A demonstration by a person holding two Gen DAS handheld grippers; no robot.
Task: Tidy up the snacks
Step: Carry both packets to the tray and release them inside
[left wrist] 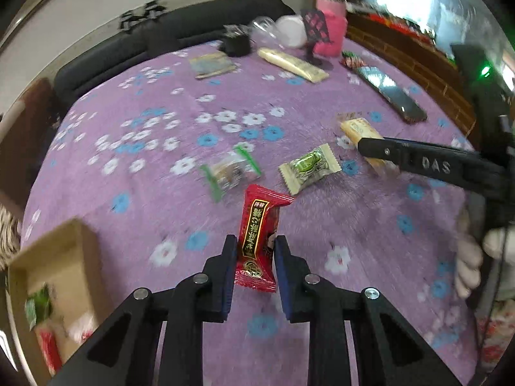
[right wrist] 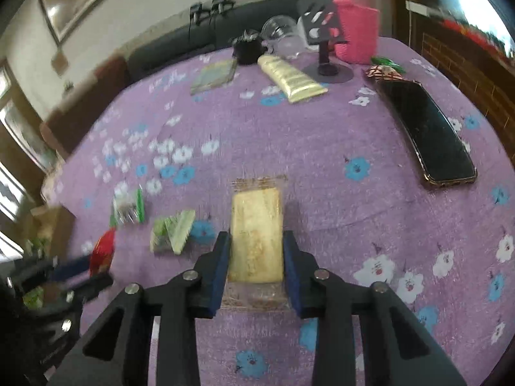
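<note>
My left gripper (left wrist: 256,246) is shut on a red wrapped snack (left wrist: 259,238), which stands upright above the purple flowered tablecloth (left wrist: 161,193). My right gripper (right wrist: 256,241) is shut on a pale yellow biscuit in clear wrap (right wrist: 256,241); the left wrist view shows the same biscuit (left wrist: 357,128) under the right gripper's black finger. On the cloth lie a green-and-cream candy (left wrist: 309,167) and a clear packet with green ends (left wrist: 230,170). At the lower left, a cardboard box (left wrist: 58,257) holds a few snacks.
At the back of the table are a pink-sleeved bottle (right wrist: 355,29), a phone stand (right wrist: 325,32), a cream tube (right wrist: 291,78), a flat packet (right wrist: 214,77), a black cup (right wrist: 246,50) and clear glasses (right wrist: 280,33). A black phone (right wrist: 426,132) lies at the right. A gloved hand (left wrist: 470,257) shows at the right.
</note>
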